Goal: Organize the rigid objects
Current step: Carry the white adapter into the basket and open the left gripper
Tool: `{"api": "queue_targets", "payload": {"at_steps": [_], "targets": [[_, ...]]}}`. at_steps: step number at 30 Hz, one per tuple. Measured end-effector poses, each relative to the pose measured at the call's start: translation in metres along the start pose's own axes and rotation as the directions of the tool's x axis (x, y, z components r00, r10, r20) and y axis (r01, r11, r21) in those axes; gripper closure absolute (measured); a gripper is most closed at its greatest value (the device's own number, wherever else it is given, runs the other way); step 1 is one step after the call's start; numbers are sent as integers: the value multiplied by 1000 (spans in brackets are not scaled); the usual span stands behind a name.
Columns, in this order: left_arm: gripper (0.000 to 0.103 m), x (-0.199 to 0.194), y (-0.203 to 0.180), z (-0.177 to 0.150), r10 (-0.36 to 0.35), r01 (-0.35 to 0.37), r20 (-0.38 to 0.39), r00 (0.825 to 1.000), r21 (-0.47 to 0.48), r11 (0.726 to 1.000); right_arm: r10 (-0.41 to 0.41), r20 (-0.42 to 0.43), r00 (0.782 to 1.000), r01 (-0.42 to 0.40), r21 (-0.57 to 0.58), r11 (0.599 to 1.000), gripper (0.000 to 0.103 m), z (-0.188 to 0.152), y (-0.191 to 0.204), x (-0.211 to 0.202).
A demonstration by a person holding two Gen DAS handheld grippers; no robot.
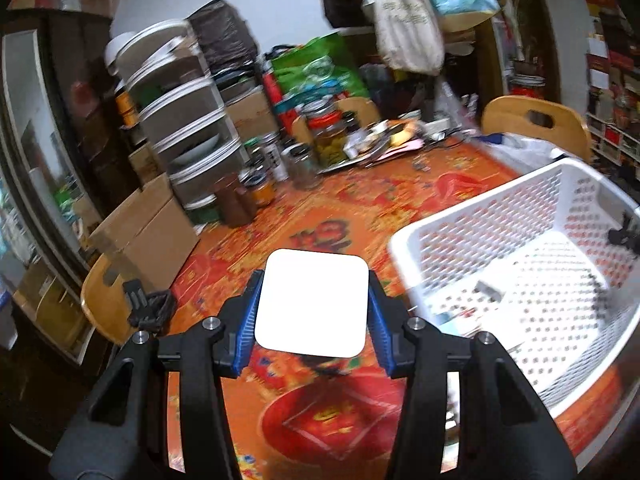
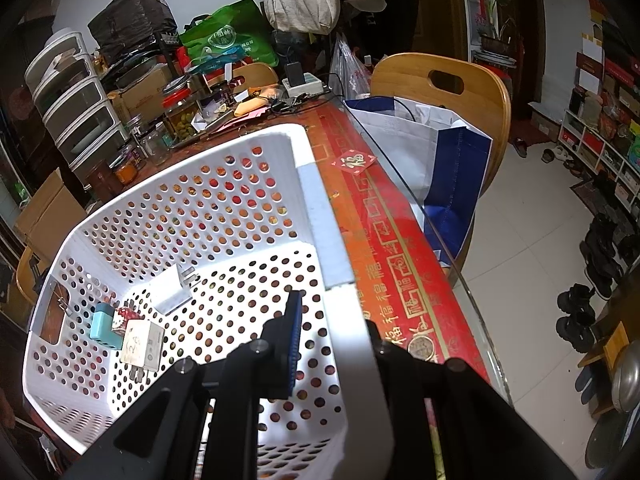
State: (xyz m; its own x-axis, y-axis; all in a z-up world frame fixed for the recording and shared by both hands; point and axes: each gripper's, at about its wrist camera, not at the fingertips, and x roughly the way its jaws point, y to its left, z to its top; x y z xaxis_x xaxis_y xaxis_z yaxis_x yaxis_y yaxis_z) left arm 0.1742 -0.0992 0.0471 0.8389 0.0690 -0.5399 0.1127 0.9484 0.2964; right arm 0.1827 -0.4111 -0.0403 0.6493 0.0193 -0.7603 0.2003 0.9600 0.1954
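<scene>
my left gripper (image 1: 312,312) has its blue fingers (image 1: 250,316) pinching a white, rounded-square block (image 1: 312,304) from both sides, and i carry it above the orange-and-red patterned counter (image 1: 320,208), clear of the surface. the white perforated basket (image 1: 460,220) sits just to the right of it, so the block is near the basket's rim but not yet over it.

my right gripper (image 2: 332,344) is clamped on the basket's near wall: one blue finger (image 2: 292,340) shows inside the basket, the other is hidden behind the wide white rim, and the two are pressed nearly together with the plastic between them (i judge i am steadying the basket for the drop).

as for progress, the basket already holds a few small things on its floor: a white plug adapter (image 2: 172,286), a teal charger (image 2: 105,326), a small red spotted piece (image 2: 127,315) just beside it, and a white adapter with markings (image 2: 144,346) touching that cluster. so several pieces look sorted, and the block in my left fingers is the one in hand. what remains is to bring it over the rim and let it go inside. the far end of the counter is crowded with jars (image 1: 328,140) and clutter; i cannot tell whether any of that belongs to the job.
</scene>
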Motion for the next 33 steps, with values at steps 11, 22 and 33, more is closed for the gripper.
{"api": "queue_targets", "payload": {"at_steps": [11,22,33], "targets": [[58,62,-133,35,-280,377,-402,872,184,908,2,0,1000,-2,1,1000,86,0,-1,0],[58,151,-159,31,-176,364,-627,759,185,913,4,-3,1000,-4,-7,1000,85,0,-1,0],[27,181,-164,19,-186,405,-688,701,170,898,13,-3,1000,-13,-10,1000,85,-1,-2,0]]}}
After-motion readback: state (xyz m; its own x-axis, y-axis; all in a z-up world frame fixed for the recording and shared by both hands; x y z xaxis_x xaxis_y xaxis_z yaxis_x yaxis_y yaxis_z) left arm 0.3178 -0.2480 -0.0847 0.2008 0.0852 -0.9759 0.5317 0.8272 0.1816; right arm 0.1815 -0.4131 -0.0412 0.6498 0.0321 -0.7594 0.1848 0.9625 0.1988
